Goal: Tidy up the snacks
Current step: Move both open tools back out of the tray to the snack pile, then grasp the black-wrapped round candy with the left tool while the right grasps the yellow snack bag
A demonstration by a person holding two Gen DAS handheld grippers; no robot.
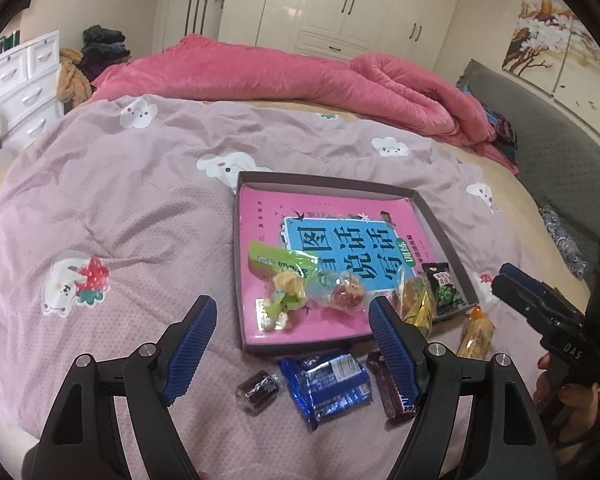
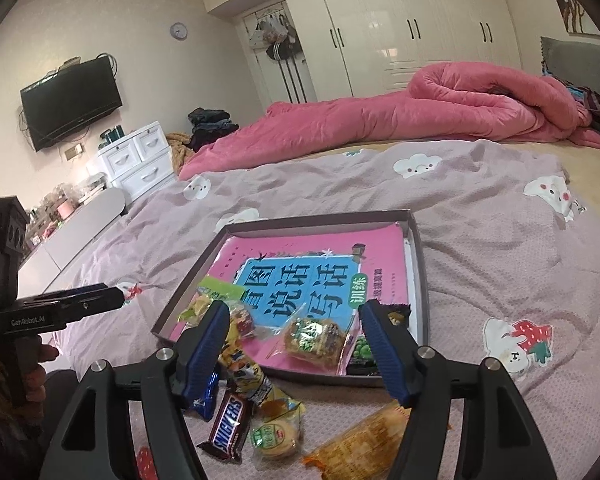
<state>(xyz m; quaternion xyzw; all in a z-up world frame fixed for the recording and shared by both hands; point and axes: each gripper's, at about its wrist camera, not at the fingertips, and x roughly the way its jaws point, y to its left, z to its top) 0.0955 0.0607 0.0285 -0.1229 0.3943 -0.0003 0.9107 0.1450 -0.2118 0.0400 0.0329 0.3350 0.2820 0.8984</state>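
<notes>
Both grippers wide open, holding nothing, low over wrapped snacks at the tray's near edge.

Under left gripper [image 1: 292, 334]: blue crinkled foil packet [image 1: 326, 384] on pink-grey bedsheet [image 1: 140, 200], near rim just beyond. Under right gripper [image 2: 292, 350]: brown Snickers bar [image 2: 226, 428]. Farther: shallow grey cardboard tray [image 2: 420, 264], clear-wrapped seeded snack cake [image 2: 314, 340] inside between the jaws; bare sheet all round.
</notes>
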